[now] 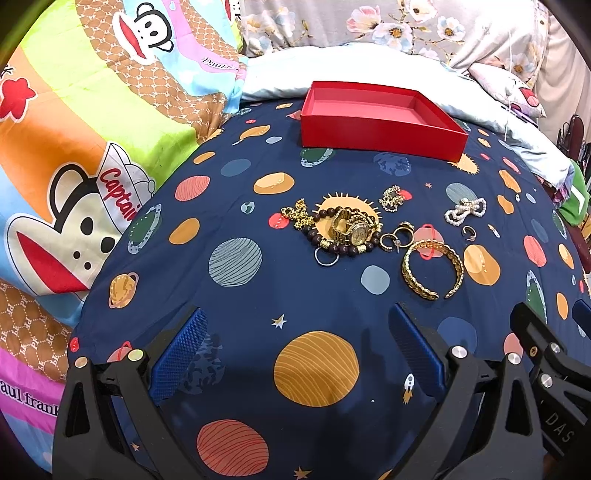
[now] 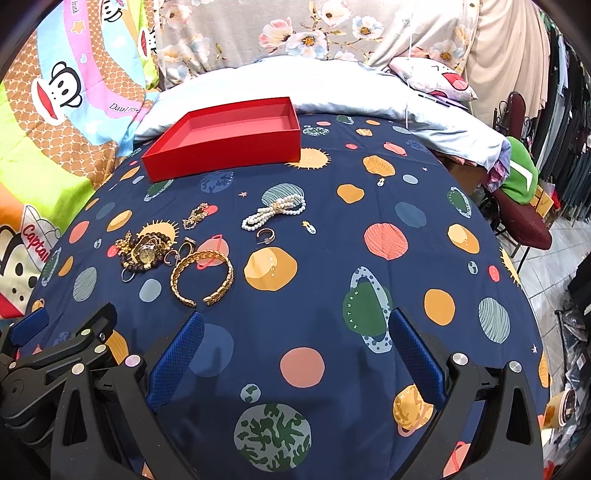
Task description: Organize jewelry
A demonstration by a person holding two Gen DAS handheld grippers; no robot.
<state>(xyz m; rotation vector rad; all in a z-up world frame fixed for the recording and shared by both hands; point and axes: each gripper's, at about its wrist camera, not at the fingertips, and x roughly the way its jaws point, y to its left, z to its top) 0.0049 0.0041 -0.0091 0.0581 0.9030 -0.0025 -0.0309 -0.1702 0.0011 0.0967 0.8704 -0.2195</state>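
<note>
An empty red box (image 1: pixel 380 122) (image 2: pixel 225 144) sits at the far side of the navy planet-print bedsheet. In front of it lies jewelry: a gold watch (image 1: pixel 352 227) (image 2: pixel 146 253) inside a dark bead bracelet (image 1: pixel 332 245), a gold chain (image 1: pixel 297 214), a gold cuff bangle (image 1: pixel 432 267) (image 2: pixel 201 275), hoop earrings (image 1: pixel 397 236) (image 2: pixel 266 235), a small gold chain (image 1: pixel 391 197) (image 2: pixel 195 216) and a pearl bracelet (image 1: pixel 465 208) (image 2: pixel 275 212). My left gripper (image 1: pixel 299 350) is open, hovering near the bed's front. My right gripper (image 2: pixel 295 354) is open, to the right of the pile.
A cartoon monkey quilt (image 1: pixel 74 166) lies bunched at the left. A pale blue pillow (image 2: pixel 295 85) and floral bedding (image 2: pixel 295 29) lie behind the box. The bed's right edge drops to a maroon chair (image 2: pixel 517 218) with clothes.
</note>
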